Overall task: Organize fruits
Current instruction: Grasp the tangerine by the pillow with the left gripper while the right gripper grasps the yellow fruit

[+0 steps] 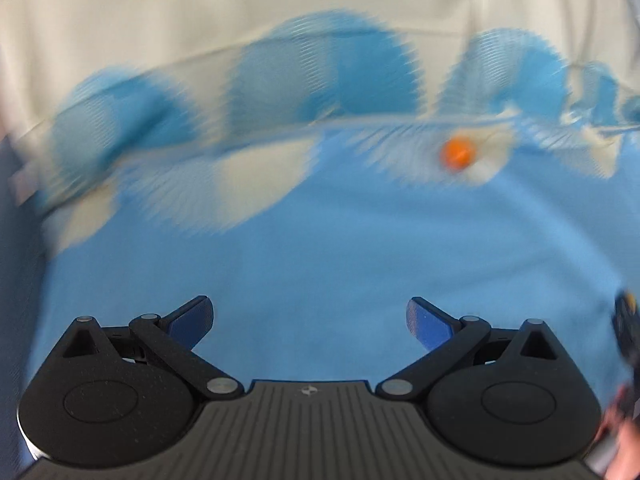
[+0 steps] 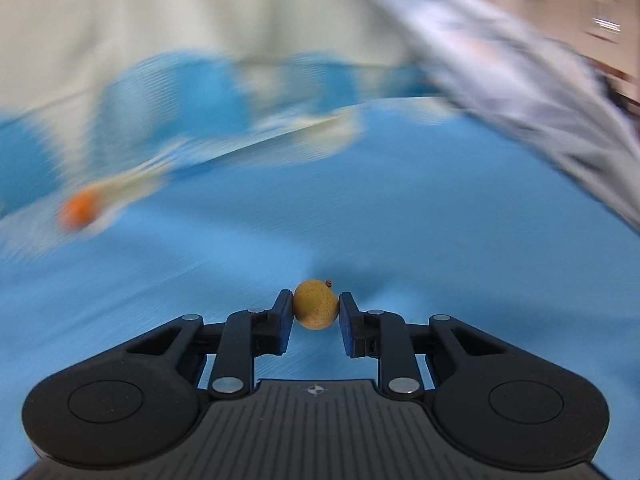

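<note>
My right gripper (image 2: 315,308) is shut on a small yellow-brown round fruit (image 2: 315,303), held above the blue tablecloth (image 2: 400,220). A small orange fruit (image 2: 78,205) lies far off to the left on a white patch of the cloth; it also shows in the left wrist view (image 1: 457,152) at the upper right. My left gripper (image 1: 310,316) is open and empty above bare blue cloth (image 1: 320,248). Both views are blurred by motion.
The cloth has blue and white scalloped shapes along its far edge (image 1: 320,80), with a cream wall behind. A grey-white blurred surface (image 2: 520,80) crosses the upper right of the right wrist view. The other gripper's edge (image 1: 626,320) shows at right.
</note>
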A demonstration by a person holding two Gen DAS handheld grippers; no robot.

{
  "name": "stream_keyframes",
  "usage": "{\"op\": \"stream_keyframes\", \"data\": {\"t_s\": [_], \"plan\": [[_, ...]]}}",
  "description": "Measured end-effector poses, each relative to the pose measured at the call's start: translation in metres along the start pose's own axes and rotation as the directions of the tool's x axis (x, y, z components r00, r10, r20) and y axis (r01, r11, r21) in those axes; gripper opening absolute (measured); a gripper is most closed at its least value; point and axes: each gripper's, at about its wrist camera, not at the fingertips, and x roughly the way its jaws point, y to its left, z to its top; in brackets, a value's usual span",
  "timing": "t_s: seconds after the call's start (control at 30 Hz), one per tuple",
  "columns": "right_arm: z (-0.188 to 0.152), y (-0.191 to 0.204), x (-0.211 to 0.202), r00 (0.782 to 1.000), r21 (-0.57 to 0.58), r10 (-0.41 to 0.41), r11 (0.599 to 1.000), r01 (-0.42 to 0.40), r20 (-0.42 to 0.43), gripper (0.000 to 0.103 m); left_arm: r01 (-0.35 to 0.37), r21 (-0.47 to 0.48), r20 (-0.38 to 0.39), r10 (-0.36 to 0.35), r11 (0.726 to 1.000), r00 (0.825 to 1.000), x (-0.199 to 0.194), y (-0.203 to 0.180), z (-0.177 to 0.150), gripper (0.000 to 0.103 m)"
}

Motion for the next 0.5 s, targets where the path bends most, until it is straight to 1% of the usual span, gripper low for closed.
{"op": "stream_keyframes", "data": {"t_s": [0.03,0.07,0.1,0.2,0.27,0.33,0.37,0.4,0.43,0.47,0.5], "plan": [[0.004,-0.012,0.008,0.999,0.043,-0.042,0.998,0.042,0.007,0.026,0.039,0.017,0.007,-0.04,0.999,0.999,0.016,-0.019,0.018,0.103],[0.007,-0.019,0.014,0.998,0.078,-0.066,0.995,0.066,-0.001,0.026,0.076,0.034,0.004,-0.076,0.997,0.997,0.034,-0.038,0.037,0.103],[0.008,-0.025,0.019,0.997,0.107,-0.074,0.992,0.074,-0.009,0.026,0.095,0.049,0.001,-0.096,0.994,0.995,0.053,-0.056,0.054,0.103],[0.006,-0.03,0.026,0.997,0.117,-0.075,0.99,0.077,-0.025,0.026,0.072,0.061,0.008,-0.072,0.996,0.997,0.106,-0.1,0.095,0.103],[0.007,-0.029,0.03,0.998,0.123,-0.062,0.99,0.064,-0.019,0.026,0.072,0.045,-0.015,-0.072,0.996,0.997,0.137,-0.117,0.113,0.103],[0.006,-0.031,0.03,0.998,0.127,-0.056,0.99,0.058,-0.022,0.026,0.059,0.017,-0.03,-0.059,0.998,0.998,0.159,-0.123,0.122,0.102],[0.006,-0.032,0.031,0.998,0.129,-0.049,0.99,0.052,-0.025,0.026,0.049,0.009,-0.029,-0.048,0.999,0.998,0.166,-0.127,0.126,0.095],[0.005,-0.034,0.029,0.999,0.13,-0.046,0.99,0.049,-0.028,0.026,0.041,0.003,-0.027,-0.04,0.999,0.999,0.171,-0.129,0.128,0.078],[0.005,-0.034,0.03,0.999,0.128,-0.043,0.991,0.046,-0.031,0.026,0.05,0.002,-0.038,-0.05,0.999,0.998,0.176,-0.131,0.13,0.065],[0.006,-0.034,0.031,0.999,0.128,-0.041,0.991,0.045,-0.035,0.026,0.075,-0.003,-0.075,-0.075,0.997,0.994,0.183,-0.131,0.131,0.039],[0.006,-0.034,0.031,0.999,0.13,-0.039,0.991,0.043,-0.034,0.026,0.081,-0.021,-0.095,-0.083,0.996,0.992,0.186,-0.13,0.131,0.038]]}}
